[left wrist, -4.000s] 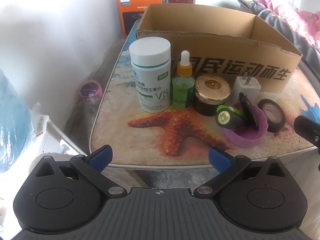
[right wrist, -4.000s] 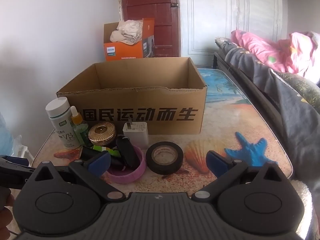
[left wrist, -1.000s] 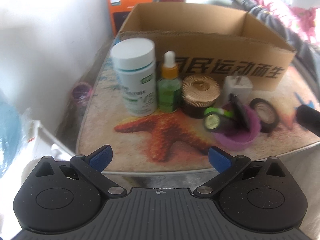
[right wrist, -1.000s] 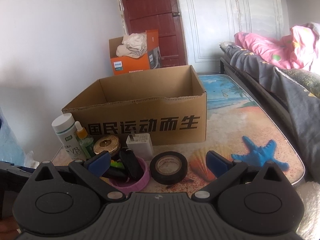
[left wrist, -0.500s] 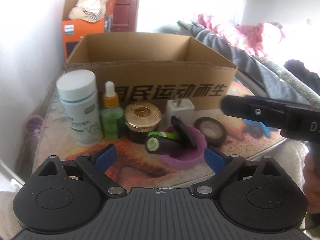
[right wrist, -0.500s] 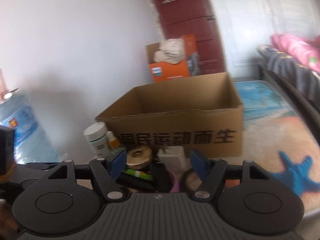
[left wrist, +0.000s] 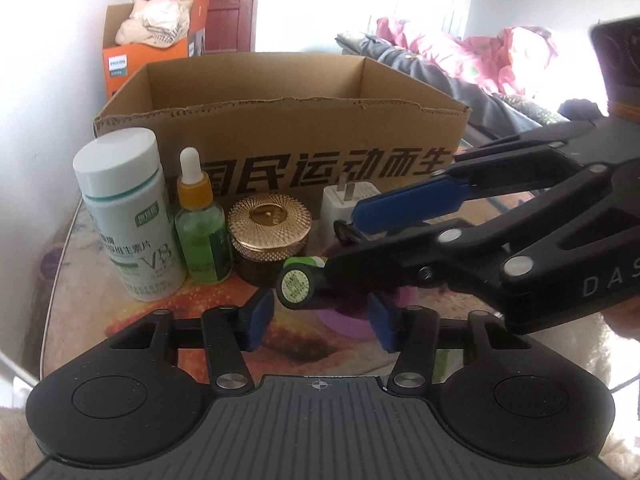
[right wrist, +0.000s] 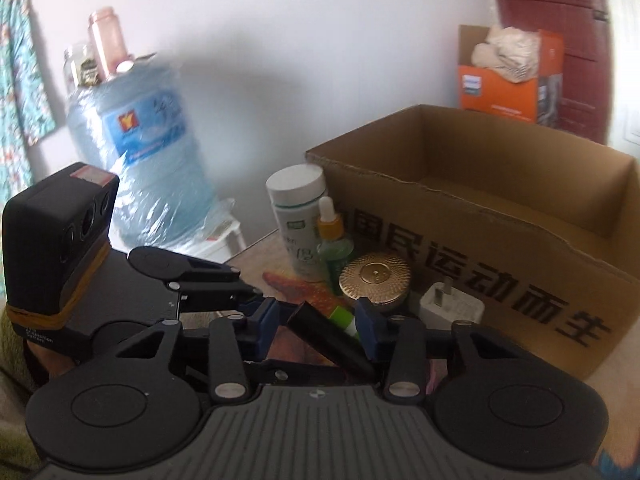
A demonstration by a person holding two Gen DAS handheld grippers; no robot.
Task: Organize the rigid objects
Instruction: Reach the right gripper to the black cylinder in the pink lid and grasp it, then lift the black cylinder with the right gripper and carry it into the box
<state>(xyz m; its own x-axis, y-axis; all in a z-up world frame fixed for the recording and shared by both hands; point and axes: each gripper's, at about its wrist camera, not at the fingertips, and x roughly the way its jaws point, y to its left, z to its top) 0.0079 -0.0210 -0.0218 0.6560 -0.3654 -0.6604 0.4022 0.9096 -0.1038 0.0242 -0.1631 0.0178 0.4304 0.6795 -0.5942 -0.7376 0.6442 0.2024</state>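
Pick-up step: both sets of jaws closing around the black-and-green tube (left wrist: 298, 286) lying in the purple dish (left wrist: 348, 322) before the cardboard box (left wrist: 280, 80). Left gripper (left wrist: 320, 318) and right gripper (right wrist: 316, 326) aren't pressing yet. Next, probably 1 firm grip, lift into the box.

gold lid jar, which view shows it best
The left wrist view: the gold lid jar sits near mid-frame, sharp, with its patterned top and dark side both showing. In the right wrist view the jar appears smaller, mostly just its top, with its lower edge hidden behind the right gripper.
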